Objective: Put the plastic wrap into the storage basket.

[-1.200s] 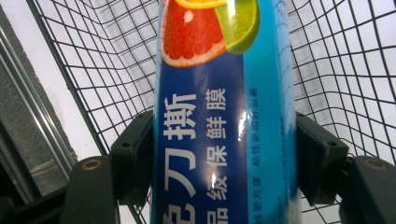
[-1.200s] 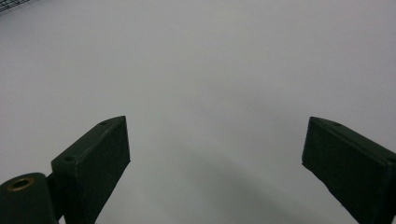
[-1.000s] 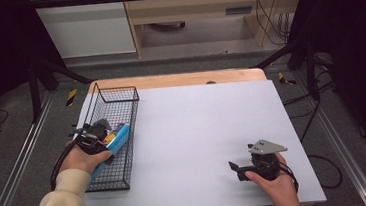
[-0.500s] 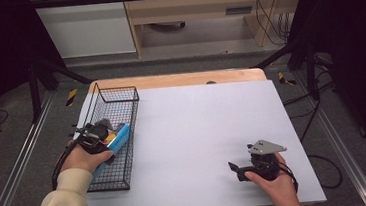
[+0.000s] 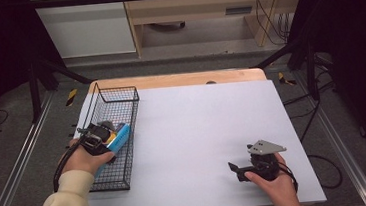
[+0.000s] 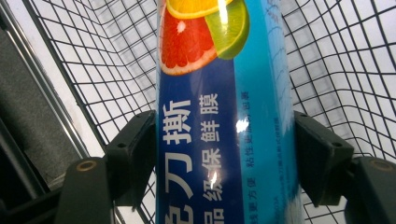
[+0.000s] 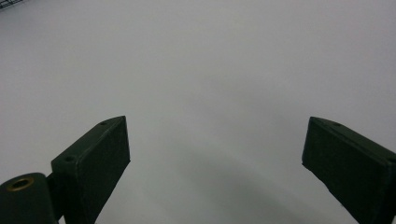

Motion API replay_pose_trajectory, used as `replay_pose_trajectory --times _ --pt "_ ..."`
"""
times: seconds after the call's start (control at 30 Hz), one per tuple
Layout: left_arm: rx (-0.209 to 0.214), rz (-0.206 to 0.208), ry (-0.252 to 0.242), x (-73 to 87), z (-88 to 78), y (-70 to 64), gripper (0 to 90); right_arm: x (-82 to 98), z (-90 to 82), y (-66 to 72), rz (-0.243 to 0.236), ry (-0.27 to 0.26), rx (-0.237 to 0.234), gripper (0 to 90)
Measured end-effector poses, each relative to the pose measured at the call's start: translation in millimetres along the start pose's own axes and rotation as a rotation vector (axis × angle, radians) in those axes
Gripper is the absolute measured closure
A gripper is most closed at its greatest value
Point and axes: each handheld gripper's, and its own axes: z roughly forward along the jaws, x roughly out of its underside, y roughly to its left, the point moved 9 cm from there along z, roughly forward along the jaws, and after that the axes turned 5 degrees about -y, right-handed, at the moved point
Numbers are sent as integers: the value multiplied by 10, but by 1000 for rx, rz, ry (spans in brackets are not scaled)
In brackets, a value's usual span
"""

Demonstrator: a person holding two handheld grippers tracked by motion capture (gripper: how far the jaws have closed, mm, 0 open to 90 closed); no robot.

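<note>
A long blue box of cling film (image 5: 120,136), printed with citrus slices, lies slanted inside the black wire basket (image 5: 114,91) at the table's left edge. My left gripper (image 5: 110,139) reaches into the basket with the box (image 6: 224,93) between its jaws. Both pads (image 6: 135,154) still lie against the box's sides, though the jaws have just been opening. At the front right, my right gripper (image 5: 235,169) rests in a hand just above the white table top (image 5: 197,117), pointing left. In its own view, the right gripper (image 7: 215,158) stands open with nothing between the jaws.
The basket runs front to back along the left side of the table. A wooden strip (image 5: 179,79) borders the far edge. A metal rail (image 5: 20,162) runs along the floor to the left, and cables (image 5: 317,116) trail on the right.
</note>
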Motion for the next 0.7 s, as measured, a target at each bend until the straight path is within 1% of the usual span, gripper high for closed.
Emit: replay_pose_trajectory --times 0.1,0.13,0.17,0.2,0.27,0.3,0.33,0.37,0.47,0.5,0.53,0.63,0.67,0.7 --pt "1 2 -9 -2 -10 0 284 1 1 -2 -6 1 -1 78" --pt "-3 6 -25 -14 -20 17 266 2 1 0 -6 1 -3 78" --pt "0 0 -36 -20 -34 28 245 3 3 3 -6 2 -5 78" --pt "0 0 -36 -20 -34 28 226 3 3 3 -6 2 -5 78" --pt "13 -14 -63 -19 -88 44 189 6 4 4 -7 5 -4 78" --pt "12 -14 -76 -19 -115 49 184 5 4 5 -4 5 -4 78" --pt "12 -14 -76 -19 -115 49 174 5 4 5 -4 5 -4 78" --pt "2 -16 -114 -32 -184 50 161 7 4 4 -4 6 -4 78" --pt "-30 -16 -178 -56 -321 64 141 7 6 6 -5 7 -4 78" --pt "-42 -16 -208 -69 -371 65 136 5 7 7 -6 5 -5 78" --pt "-50 -16 -224 -72 -420 63 127 6 6 9 -7 7 -6 78" --pt "-66 -13 -289 -102 -571 17 110 7 5 5 -5 7 -3 77" --pt "-66 -13 -289 -102 -571 17 105 7 5 5 -5 7 -3 77" --pt "-71 2 -323 -122 -659 -39 101 6 4 -2 -5 6 2 75"
